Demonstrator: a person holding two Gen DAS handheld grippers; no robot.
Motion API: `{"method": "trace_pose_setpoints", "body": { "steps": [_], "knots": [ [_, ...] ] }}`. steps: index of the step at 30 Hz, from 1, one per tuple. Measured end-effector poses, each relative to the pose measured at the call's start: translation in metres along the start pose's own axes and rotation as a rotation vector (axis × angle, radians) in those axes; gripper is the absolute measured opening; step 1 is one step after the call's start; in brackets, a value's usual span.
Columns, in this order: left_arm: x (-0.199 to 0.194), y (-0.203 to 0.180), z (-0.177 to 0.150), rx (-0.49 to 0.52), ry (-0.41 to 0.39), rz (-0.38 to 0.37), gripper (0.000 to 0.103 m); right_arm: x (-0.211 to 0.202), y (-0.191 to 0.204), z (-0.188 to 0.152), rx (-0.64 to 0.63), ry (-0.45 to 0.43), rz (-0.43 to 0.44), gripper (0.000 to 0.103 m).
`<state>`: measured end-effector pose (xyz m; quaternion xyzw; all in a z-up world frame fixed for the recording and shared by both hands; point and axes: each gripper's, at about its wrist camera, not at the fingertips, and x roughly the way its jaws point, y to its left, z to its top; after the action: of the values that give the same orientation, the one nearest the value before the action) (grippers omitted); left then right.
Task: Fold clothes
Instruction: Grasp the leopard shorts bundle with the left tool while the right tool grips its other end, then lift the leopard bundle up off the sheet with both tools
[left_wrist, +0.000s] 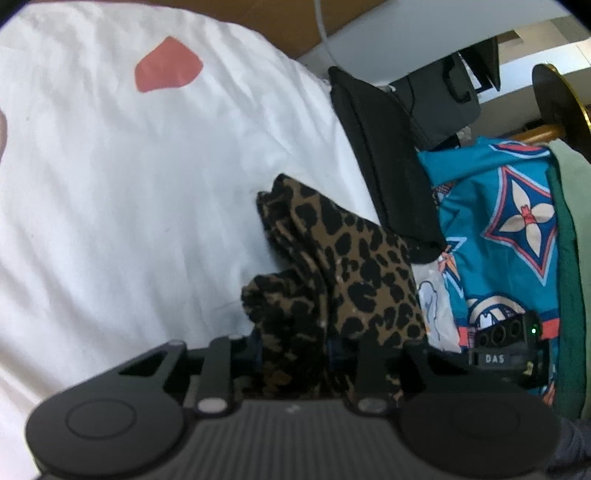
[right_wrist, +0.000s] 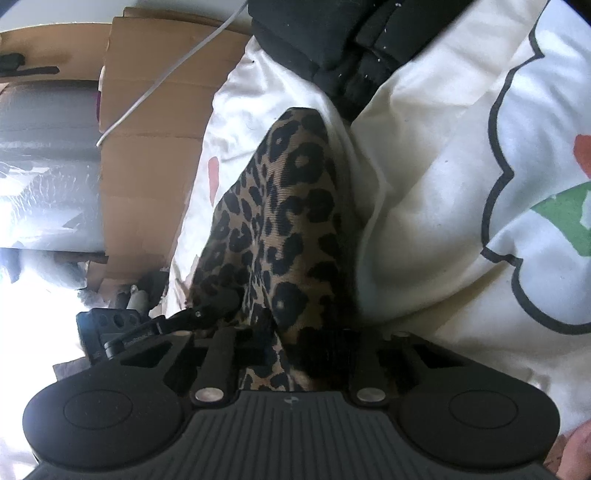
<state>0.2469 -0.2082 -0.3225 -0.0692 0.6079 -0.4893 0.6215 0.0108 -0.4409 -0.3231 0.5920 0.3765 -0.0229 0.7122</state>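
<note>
Gripping the leopard-print garment are both grippers' fingers, left and right.

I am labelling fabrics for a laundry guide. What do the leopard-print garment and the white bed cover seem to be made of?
Leopard-print garment: probably a soft woven or knit cloth, matte; fine ribbed lines show in the weave, and it bunches limply between both grippers. White bed cover: likely cotton, matte with faint woven stripes and soft creases.

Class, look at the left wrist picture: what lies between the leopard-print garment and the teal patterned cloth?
In the left wrist view, a folded black garment lies between the upper part of the leopard-print garment and the teal patterned cloth; lower down they meet directly.
</note>
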Motion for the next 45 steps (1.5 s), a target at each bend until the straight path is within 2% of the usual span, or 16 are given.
{"method": "trace_pose_setpoints", "body": {
  "steps": [9, 15, 21, 26, 31, 36, 42, 45],
  "knots": [
    [-0.028, -0.016, -0.005, 0.005, -0.068, -0.002, 0.027, -0.008, 0.027, 0.0, -0.11, 0.0, -0.015, 0.01],
    [-0.052, -0.039, -0.007, 0.045, -0.135, 0.042, 0.027, -0.018, 0.066, -0.001, -0.288, -0.018, -0.045, 0.009],
    [-0.075, -0.059, -0.01, 0.054, -0.172, 0.101, 0.027, -0.023, 0.086, 0.0, -0.351, -0.042, -0.016, 0.009],
    [-0.088, -0.089, -0.003, 0.093, -0.168, 0.174, 0.027, -0.037, 0.11, -0.003, -0.445, -0.065, -0.009, 0.009],
    [-0.11, -0.127, 0.005, 0.14, -0.195, 0.217, 0.027, -0.06, 0.134, -0.003, -0.546, -0.112, 0.004, 0.008],
    [-0.128, -0.168, 0.011, 0.138, -0.218, 0.265, 0.027, -0.086, 0.165, -0.002, -0.666, -0.138, 0.015, 0.008],
    [-0.143, -0.212, 0.009, 0.152, -0.248, 0.289, 0.027, -0.118, 0.182, 0.001, -0.682, -0.18, 0.039, 0.008],
    [-0.15, -0.223, 0.008, 0.135, -0.252, 0.312, 0.027, -0.125, 0.197, -0.004, -0.733, -0.187, 0.021, 0.008]
  ]
}}
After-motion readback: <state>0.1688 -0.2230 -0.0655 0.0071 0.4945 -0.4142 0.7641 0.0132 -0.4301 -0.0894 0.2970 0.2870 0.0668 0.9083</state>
